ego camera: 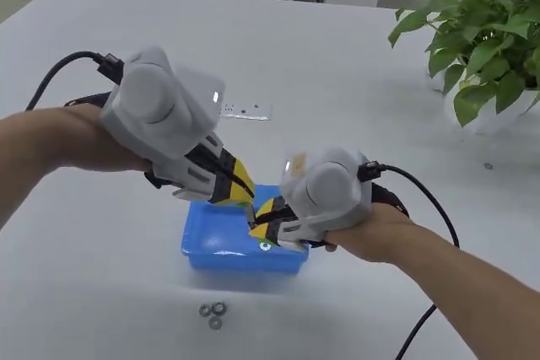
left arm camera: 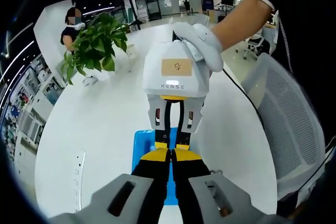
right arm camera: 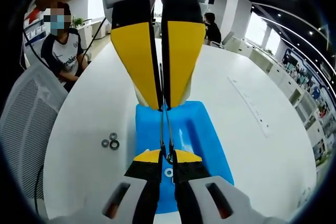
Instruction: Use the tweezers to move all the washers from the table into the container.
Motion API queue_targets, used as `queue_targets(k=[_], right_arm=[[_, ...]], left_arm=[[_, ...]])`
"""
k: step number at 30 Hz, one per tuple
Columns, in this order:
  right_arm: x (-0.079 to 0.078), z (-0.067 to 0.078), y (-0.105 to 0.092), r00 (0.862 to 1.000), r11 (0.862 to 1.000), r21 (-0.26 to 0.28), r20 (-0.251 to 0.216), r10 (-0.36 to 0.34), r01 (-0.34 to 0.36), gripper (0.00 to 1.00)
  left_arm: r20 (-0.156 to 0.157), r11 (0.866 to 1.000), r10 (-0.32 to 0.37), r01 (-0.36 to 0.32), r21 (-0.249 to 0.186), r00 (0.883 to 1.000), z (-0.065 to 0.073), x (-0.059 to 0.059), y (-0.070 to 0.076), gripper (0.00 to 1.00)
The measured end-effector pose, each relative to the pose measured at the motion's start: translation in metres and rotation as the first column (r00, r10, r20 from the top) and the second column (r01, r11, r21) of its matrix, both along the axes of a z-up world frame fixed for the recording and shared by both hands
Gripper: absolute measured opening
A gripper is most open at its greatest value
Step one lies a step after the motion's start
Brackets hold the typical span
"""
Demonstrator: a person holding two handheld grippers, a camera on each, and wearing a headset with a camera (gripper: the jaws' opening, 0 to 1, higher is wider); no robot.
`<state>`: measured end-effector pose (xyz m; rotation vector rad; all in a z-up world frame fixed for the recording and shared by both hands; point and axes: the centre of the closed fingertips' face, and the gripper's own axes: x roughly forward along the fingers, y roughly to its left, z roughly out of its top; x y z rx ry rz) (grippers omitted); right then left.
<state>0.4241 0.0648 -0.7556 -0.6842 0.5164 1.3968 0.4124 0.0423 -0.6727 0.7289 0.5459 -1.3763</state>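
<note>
Thin metal tweezers (right arm camera: 164, 124) hang over the blue container (right arm camera: 202, 135), pinched from both ends. My left gripper (right arm camera: 163, 103) comes down from above, its yellow jaws shut on the upper part. My right gripper (right arm camera: 168, 156) is shut on the lower part near the tips. One washer (right arm camera: 168, 172) lies inside the container. In the head view the left gripper (ego camera: 240, 191) and right gripper (ego camera: 263, 221) meet tip to tip over the container (ego camera: 219, 246). Three washers (ego camera: 213, 313) lie together on the table in front of it, also seen as the washer cluster (right arm camera: 110, 141).
A potted plant (ego camera: 485, 31) stands at the table's far right edge. A white strip (ego camera: 245, 111) lies flat behind the container. A mesh chair (right arm camera: 26, 119) and a seated person (right arm camera: 63, 45) are beside the table. Cables trail from both grippers.
</note>
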Motion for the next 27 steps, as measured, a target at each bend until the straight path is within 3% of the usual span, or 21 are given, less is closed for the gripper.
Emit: queue_targets(k=[27], right_arm=[[0.012, -0.029, -0.001, 0.998, 1.000, -0.030, -0.055, -0.006, 0.005, 0.09]], left_arm=[[-0.032, 1.000, 0.021, -0.021, 0.005, 0.999, -0.028, 0.016, 0.002, 0.05]])
